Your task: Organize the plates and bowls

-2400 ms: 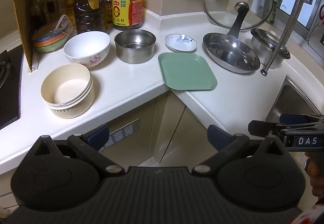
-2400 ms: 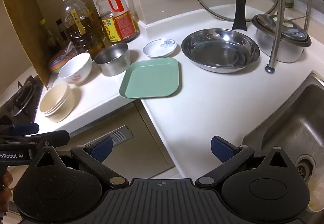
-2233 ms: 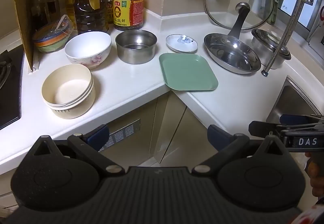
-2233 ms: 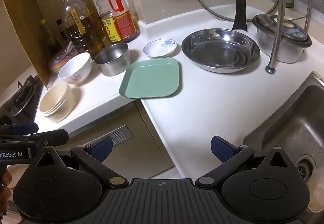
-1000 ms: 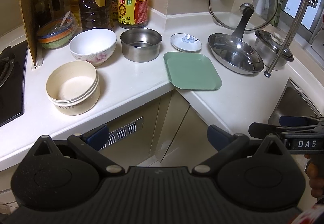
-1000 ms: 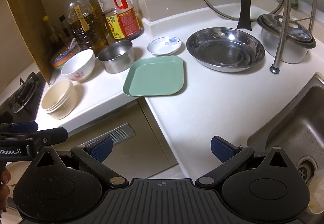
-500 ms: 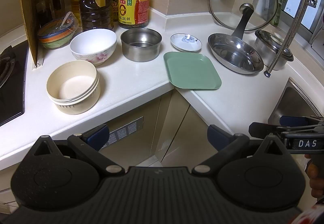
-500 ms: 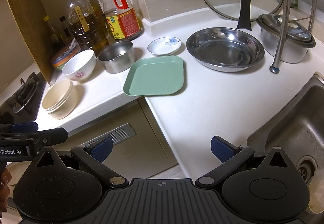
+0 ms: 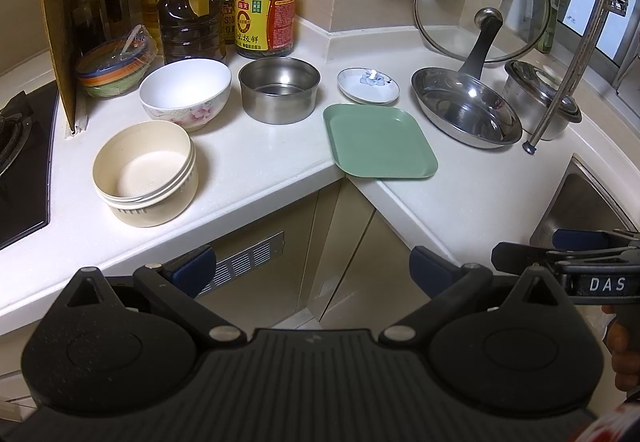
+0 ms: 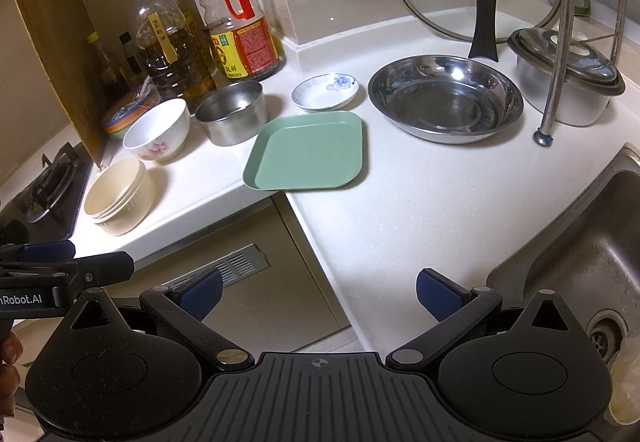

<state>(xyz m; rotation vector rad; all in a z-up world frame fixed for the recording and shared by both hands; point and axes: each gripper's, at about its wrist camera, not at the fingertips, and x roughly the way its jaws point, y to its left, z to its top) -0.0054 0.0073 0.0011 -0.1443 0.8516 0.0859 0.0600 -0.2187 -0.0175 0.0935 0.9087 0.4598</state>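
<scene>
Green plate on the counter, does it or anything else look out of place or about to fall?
Yes. The green plate sits at the counter's inner corner, and its near corner pokes slightly past the edge above the cabinet. The bowls stand upright; nothing is spilled.

White corner counter (image 9: 260, 166). On it, ahead-left of the left gripper: cream tubs (image 9: 146, 172), stacked; floral bowl (image 9: 186, 92) behind them; steel bowl (image 9: 280, 94) just right of that. Green plate (image 9: 380, 140) straight ahead at the counter's inner corner, small saucer (image 9: 368, 85) just behind it. Ahead-right: steel pan (image 9: 466, 110), lidded pot (image 9: 542, 102) beside it. Bottles (image 9: 264, 2) and a striped bowl (image 9: 116, 68) along the back wall, glass lid (image 9: 480, 2) leaning in the corner.
</scene>
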